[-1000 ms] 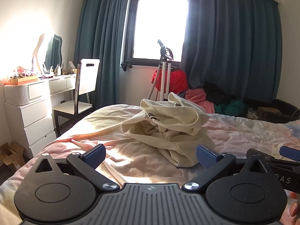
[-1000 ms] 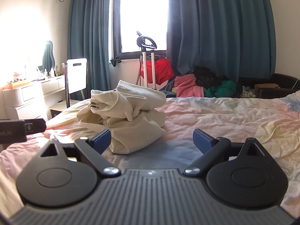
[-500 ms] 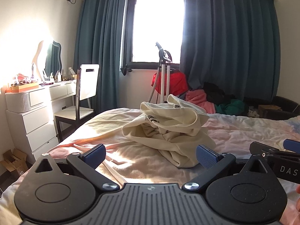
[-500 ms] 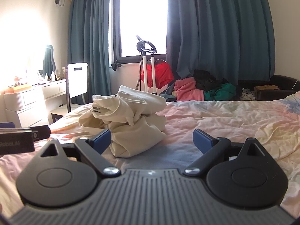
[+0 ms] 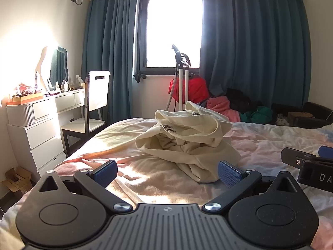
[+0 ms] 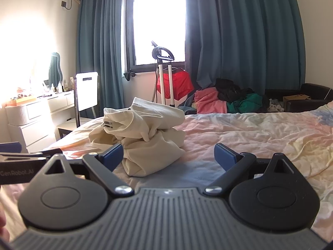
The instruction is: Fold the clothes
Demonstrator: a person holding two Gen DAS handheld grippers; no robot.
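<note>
1. Since a second ago both my views have tipped upward, showing more curtain; the cream garment (image 5: pixel 187 139) has not stirred, heaped mid-frame on the bed (image 6: pixel 260 133).
2. My left gripper (image 5: pixel 166 171) and right gripper (image 6: pixel 168 156) hang short of it, jaws spread wide, nothing between them.
3. Folding seems not yet begun; next I judge I must find an edge and spread the bundle flat.
4. Its cloth looks soft and thick, twisted into rolls; the sheet beneath is crinkled, pastel.
</note>
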